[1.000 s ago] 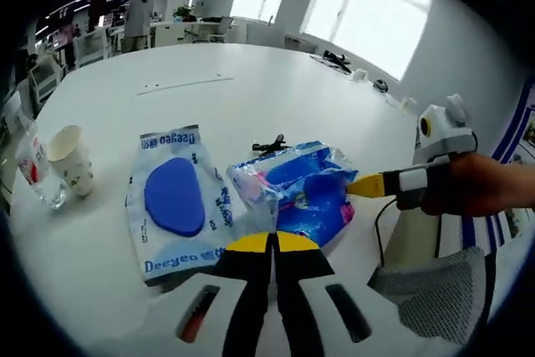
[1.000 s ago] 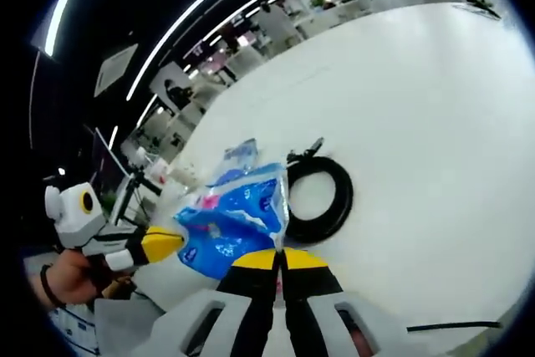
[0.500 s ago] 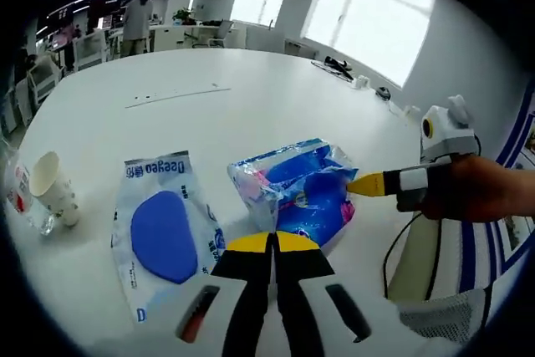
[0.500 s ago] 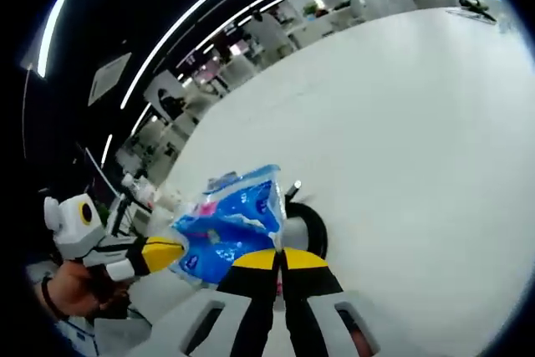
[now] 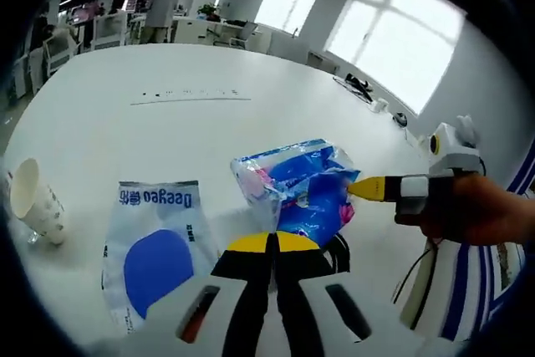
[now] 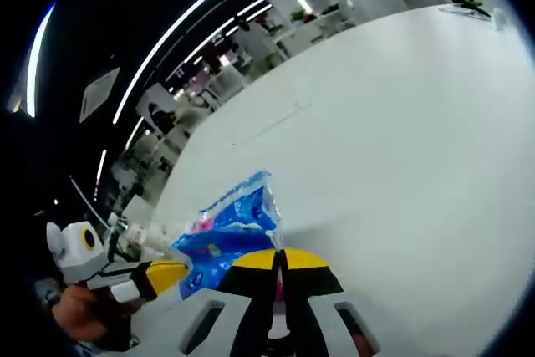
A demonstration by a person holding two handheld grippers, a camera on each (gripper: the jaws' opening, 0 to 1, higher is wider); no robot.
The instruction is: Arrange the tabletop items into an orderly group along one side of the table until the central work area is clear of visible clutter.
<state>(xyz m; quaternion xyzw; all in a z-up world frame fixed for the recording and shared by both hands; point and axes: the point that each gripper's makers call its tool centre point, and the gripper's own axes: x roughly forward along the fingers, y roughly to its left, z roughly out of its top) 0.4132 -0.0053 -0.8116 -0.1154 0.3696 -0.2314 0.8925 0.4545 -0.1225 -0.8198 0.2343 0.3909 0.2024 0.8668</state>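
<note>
A blue plastic tissue pack (image 5: 294, 188) hangs above the white table (image 5: 167, 131), held from two sides. My left gripper (image 5: 272, 242) is shut on the pack's near edge. My right gripper (image 5: 361, 187) comes in from the right, a hand behind it, and pinches the pack's right end. In the right gripper view the same pack (image 6: 224, 233) rises from my right gripper's (image 6: 280, 257) shut yellow tips, with the left gripper (image 6: 171, 272) gripping its lower left corner.
A flat white-and-blue wipes packet (image 5: 155, 248) lies at the lower left. Beside it stands a paper cup (image 5: 33, 202). A black cable (image 5: 338, 250) shows under the pack. Thin strips (image 5: 191, 96) lie far off, with a wide bare table (image 6: 401, 140) beyond.
Both grippers have carried the tissue pack up and along. The black cable coil has left the right gripper view; the wipes packet and cup have slid toward the left view's lower edge.
</note>
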